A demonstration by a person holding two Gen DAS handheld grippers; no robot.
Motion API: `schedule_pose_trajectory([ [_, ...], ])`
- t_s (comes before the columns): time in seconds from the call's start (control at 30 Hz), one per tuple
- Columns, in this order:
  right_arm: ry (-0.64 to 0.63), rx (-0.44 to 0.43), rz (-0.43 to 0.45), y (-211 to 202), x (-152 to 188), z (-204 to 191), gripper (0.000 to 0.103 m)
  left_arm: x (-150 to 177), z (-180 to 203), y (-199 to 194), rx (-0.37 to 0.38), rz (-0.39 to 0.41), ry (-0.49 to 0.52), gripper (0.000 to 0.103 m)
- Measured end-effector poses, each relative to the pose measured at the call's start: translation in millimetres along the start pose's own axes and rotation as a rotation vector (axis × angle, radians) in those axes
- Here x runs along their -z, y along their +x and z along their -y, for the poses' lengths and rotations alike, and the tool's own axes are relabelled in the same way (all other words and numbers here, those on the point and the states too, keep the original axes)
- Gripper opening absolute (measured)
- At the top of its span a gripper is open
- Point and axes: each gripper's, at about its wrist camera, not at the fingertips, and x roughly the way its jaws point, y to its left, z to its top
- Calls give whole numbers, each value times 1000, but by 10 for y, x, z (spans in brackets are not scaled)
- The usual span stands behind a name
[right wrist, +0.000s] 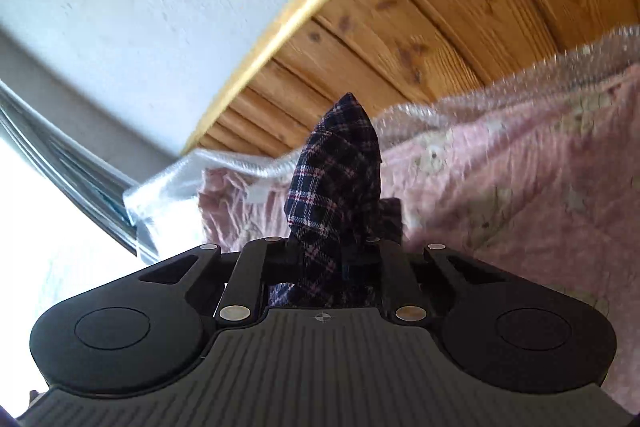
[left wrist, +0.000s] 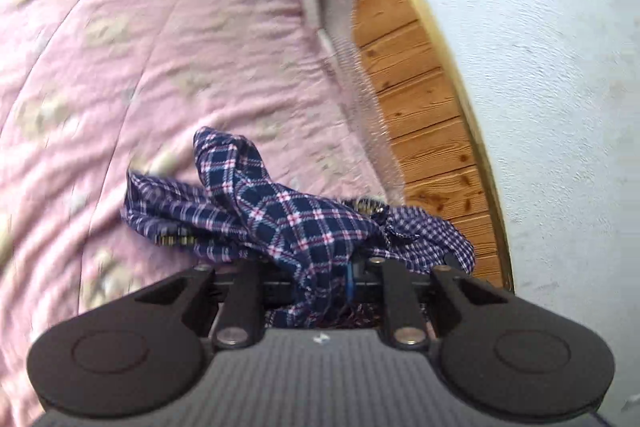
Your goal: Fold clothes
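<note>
- So, left tool (left wrist: pixel 320 267) is clamped on the plaid shirt (left wrist: pixel 280 211); the cloth bunches right at the fingers and spills forward in a crumpled heap.
- From the left wrist view, most of the shirt hangs or lies over the pink bedspread (left wrist: pixel 160 47), and a lighter checked bit trails off to the right near the bed's edge.
- Right tool (right wrist: pixel 332 255) is also closed on the shirt (right wrist: pixel 336 179), with a peak of plaid fabric poking up between the fingers and more of it stuffed down toward the tool body.
- Both views are pretty blurry, so I can't tell which part of the shirt each tool has.
- Wood paneling (left wrist: pixel 420 107) runs alongside the bed, with a pale textured wall (left wrist: pixel 540 67) next to it and a yellowish trim strip between the two.
- Right wrist view shows the bedspread (right wrist: pixel 520 167) at right, the paneling (right wrist: pixel 440 7) above it, and something clear and plasticky (right wrist: pixel 168 195) by the bed's edge at left.
</note>
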Motion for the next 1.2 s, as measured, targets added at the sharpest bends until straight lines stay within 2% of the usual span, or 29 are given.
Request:
schedule_pose_trajectory([
  [0.13,36,7,148,-620,13,-430,14,-678,746,-194,2,-81,282,19],
  [0.2,82,25,211,-1001,271,-580,14,-738,793,-225,-13,-165,353,20],
  [0.27,101,88,259,-1325,651,-690,14,-569,452,-74,-70,-267,397,21],
  [0.33,105,215,266,-1465,1241,-660,19,-388,93,85,-129,-369,439,25],
  [0.37,104,286,251,-1453,1543,-600,32,-277,-203,300,-185,-425,451,30],
  [0.4,104,358,213,-1394,1814,-487,38,-163,-514,531,-245,-482,462,31],
  [0.43,126,409,172,-1406,1986,-369,44,-49,-901,753,-331,-548,428,31],
  [0.47,149,459,131,-1418,2157,-251,42,71,-1252,888,-401,-612,387,32],
  [0.53,194,560,49,-1441,2500,-14,41,117,-1352,730,-341,-603,436,34],
  [0.57,191,594,20,-1448,2587,43,45,134,-1385,640,-306,-594,463,33],
  [0.7,-36,593,4,-1440,2232,-225,49,-55,-1176,381,-215,-511,645,35],
  [0.8,-207,590,-8,-1434,1966,-425,56,-117,-881,525,-164,-448,821,47],
  [0.83,-263,588,-12,-1431,1877,-492,66,-81,-848,593,-163,-443,849,51],
  [0.87,-324,581,-27,-1379,1800,-539,74,-37,-824,662,-165,-441,873,57],
  [0.93,-440,540,-123,-1057,1692,-474,74,50,-775,802,-167,-436,921,56],
  [1.0,-503,474,-282,-701,1615,-295,63,137,-727,942,-170,-431,970,52],
  [1.03,-524,451,-355,-583,1594,-227,34,181,-702,1011,-171,-429,994,50],
  [1.07,-552,449,-402,-525,1606,-207,19,224,-678,1081,-172,-426,1018,39],
  [1.1,-580,446,-449,-467,1618,-186,15,268,-654,1151,-173,-423,1042,27],
  [1.13,-607,438,-480,-442,1622,-188,8,257,-653,1111,-174,-415,1037,25],
  [1.2,-637,398,-470,-550,1596,-284,2,222,-658,1005,-174,-399,1019,24],
])
